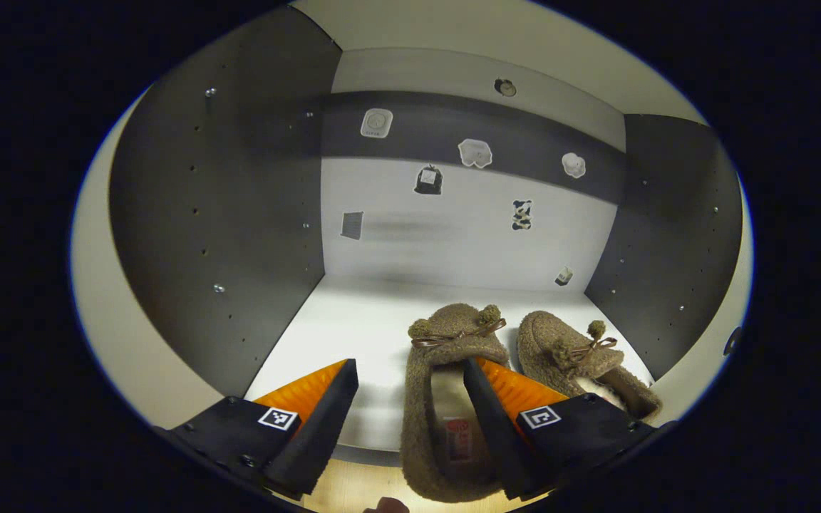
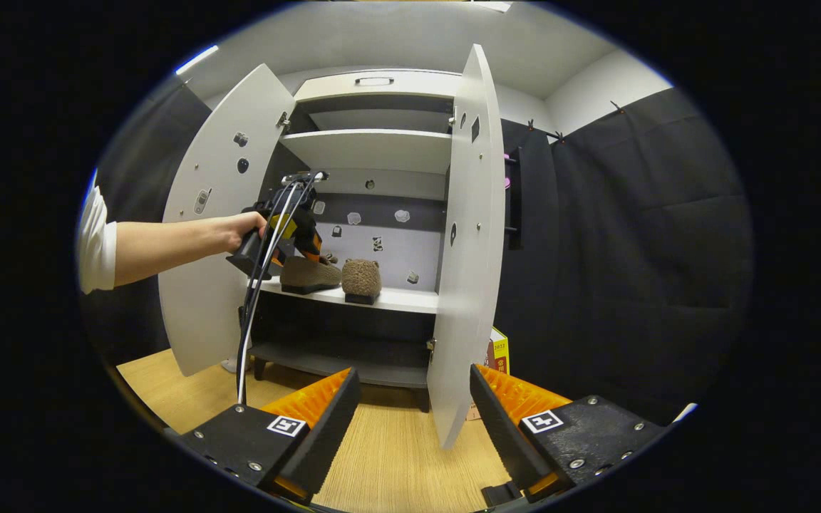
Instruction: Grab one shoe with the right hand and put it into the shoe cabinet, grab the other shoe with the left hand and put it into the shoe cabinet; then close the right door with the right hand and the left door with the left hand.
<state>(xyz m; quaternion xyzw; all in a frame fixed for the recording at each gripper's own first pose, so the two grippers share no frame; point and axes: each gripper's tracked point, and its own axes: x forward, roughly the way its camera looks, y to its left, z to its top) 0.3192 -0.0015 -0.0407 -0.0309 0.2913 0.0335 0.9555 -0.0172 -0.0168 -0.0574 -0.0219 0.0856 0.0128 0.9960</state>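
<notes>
Two brown fuzzy shoes stand side by side on the white middle shelf [image 1: 353, 320] of the shoe cabinet. In the left gripper view my left gripper [image 1: 408, 363] is open over the left shoe [image 1: 421, 399]. One finger reaches into that shoe's opening and the shoe's heel overhangs the shelf's front edge. The right shoe [image 1: 560, 349] lies apart, close to the cabinet's right wall. In the right gripper view my right gripper [image 2: 414, 372] is open and holds nothing, well back from the cabinet. A hand holds the left gripper [image 2: 284, 235] over the left shoe [image 2: 311, 274], beside the right shoe [image 2: 362, 279].
Both cabinet doors stand open: the left door [image 2: 221, 235] and the right door [image 2: 469, 249], which swings out toward my right gripper. A cable [image 2: 245, 335] hangs from the left gripper. A small box [image 2: 499, 354] sits on the wooden floor [image 2: 396, 456] behind the right door.
</notes>
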